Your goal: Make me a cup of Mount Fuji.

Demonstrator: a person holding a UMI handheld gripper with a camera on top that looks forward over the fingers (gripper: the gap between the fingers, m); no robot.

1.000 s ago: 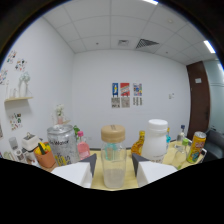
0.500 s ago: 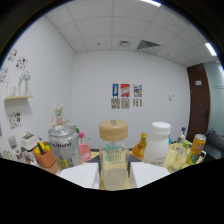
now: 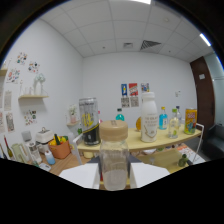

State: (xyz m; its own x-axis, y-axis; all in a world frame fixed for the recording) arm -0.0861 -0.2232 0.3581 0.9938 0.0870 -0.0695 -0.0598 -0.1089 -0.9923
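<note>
White-walled room, long pale wooden counter [image 3: 165, 142] crowded with bottles: gripper [image 3: 114, 176] pinching clear glass jar with tan lid [image 3: 113, 156], carried clear of it; likely fetching step, next needing steady set-down.

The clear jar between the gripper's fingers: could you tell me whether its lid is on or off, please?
On. The tan lid sits on top of the clear jar, which stands upright between the gripper fingers.
</note>
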